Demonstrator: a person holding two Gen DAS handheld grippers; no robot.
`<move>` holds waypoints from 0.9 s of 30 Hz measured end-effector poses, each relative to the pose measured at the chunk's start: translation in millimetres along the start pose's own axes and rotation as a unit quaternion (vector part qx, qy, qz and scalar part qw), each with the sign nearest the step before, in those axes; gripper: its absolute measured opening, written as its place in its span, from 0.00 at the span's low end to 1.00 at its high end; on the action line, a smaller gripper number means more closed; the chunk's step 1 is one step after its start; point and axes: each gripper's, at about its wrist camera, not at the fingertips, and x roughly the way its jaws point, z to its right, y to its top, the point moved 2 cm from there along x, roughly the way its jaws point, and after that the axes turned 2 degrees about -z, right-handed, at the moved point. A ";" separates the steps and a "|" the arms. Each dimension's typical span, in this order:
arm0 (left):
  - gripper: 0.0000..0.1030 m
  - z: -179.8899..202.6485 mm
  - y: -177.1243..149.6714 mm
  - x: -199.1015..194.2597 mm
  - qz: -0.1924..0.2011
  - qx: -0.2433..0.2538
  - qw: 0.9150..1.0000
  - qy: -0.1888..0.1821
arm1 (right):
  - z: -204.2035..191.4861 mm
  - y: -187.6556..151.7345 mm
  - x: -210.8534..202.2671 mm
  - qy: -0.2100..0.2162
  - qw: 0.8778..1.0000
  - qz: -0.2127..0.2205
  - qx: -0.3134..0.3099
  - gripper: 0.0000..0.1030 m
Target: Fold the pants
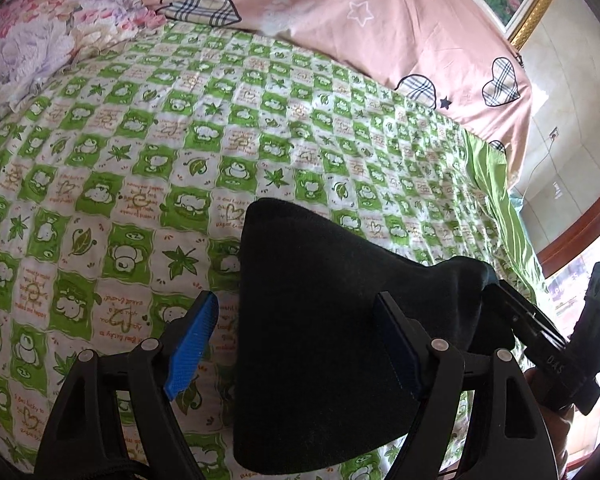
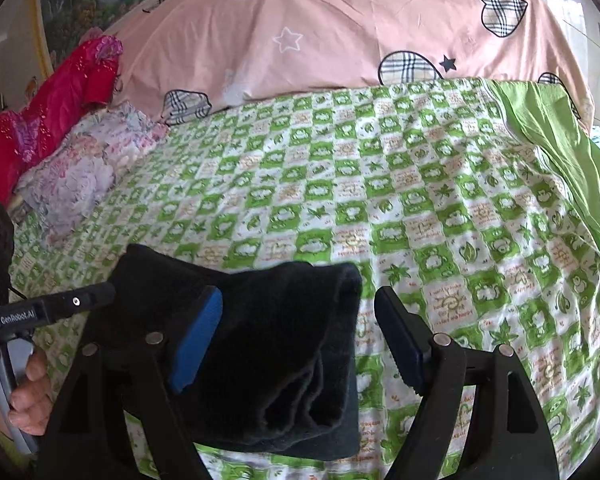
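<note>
The black pants (image 1: 320, 320) lie folded into a thick bundle on the green-and-white checked bedsheet (image 1: 180, 140). My left gripper (image 1: 296, 344) is open, its blue pads wide apart, with the left edge of the bundle between them. My right gripper (image 2: 300, 340) is open too, with the bundle's right edge (image 2: 284, 352) between its pads, layered folds showing. The right gripper (image 1: 540, 332) shows in the left wrist view at the bundle's far right corner. The left gripper (image 2: 60, 308) shows in the right wrist view at the bundle's left.
A pink quilt (image 2: 320, 32) with plaid hearts lies along the back of the bed. A floral pillow (image 2: 76, 176) and a red cloth (image 2: 52, 108) lie at the left. The bed's edge with plain green sheet (image 2: 564, 160) drops off at the right.
</note>
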 end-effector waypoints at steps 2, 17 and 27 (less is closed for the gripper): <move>0.77 -0.5 -0.8 5.3 -0.004 0.000 1.000 0.004 | 3.0 -6.3 4.6 -0.017 1.000 -0.012 -0.005 0.77; 0.80 -11.3 -7.2 37.2 -0.032 -0.018 0.999 -0.007 | 35.2 -37.5 23.7 -0.007 0.999 -0.039 0.017 0.78; 0.79 -10.0 -13.3 19.5 -0.029 -0.024 0.999 -0.009 | 38.7 -39.2 16.2 0.046 0.997 -0.037 0.049 0.77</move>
